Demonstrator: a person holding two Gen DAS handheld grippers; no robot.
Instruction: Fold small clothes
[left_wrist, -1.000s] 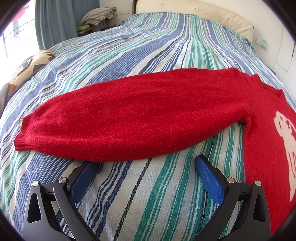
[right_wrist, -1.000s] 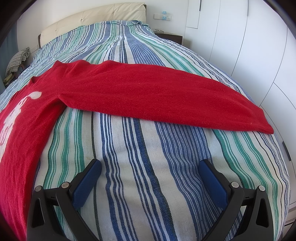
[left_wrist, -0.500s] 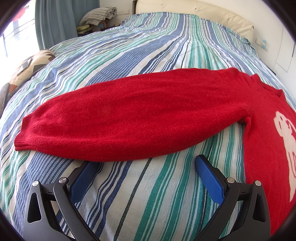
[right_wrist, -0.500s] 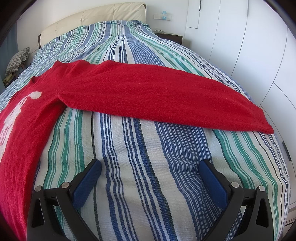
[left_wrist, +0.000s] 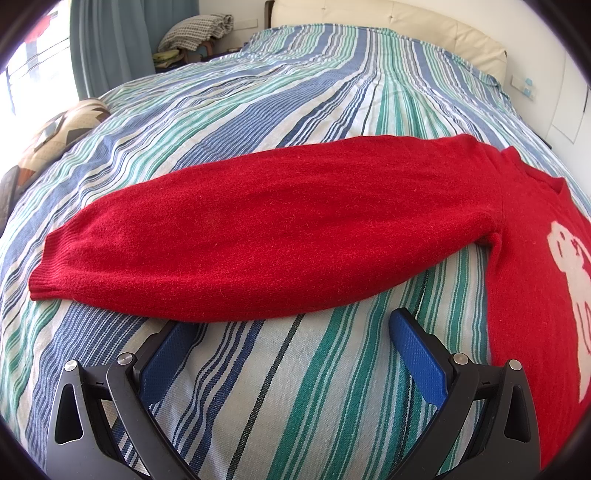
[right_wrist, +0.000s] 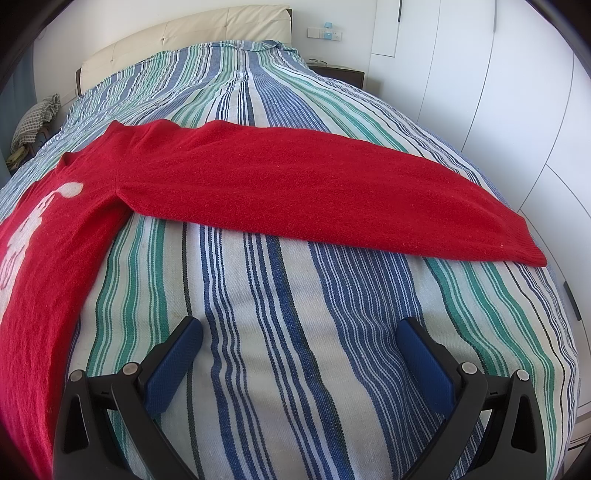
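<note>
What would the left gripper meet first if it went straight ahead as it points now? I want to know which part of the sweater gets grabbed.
Most likely the sweater's outstretched sleeve, lying across the striped bedspread just beyond the open left gripper. Depth is uncertain; it may graze the bedspread first.

Striped bedspread, cream headboard.
</note>
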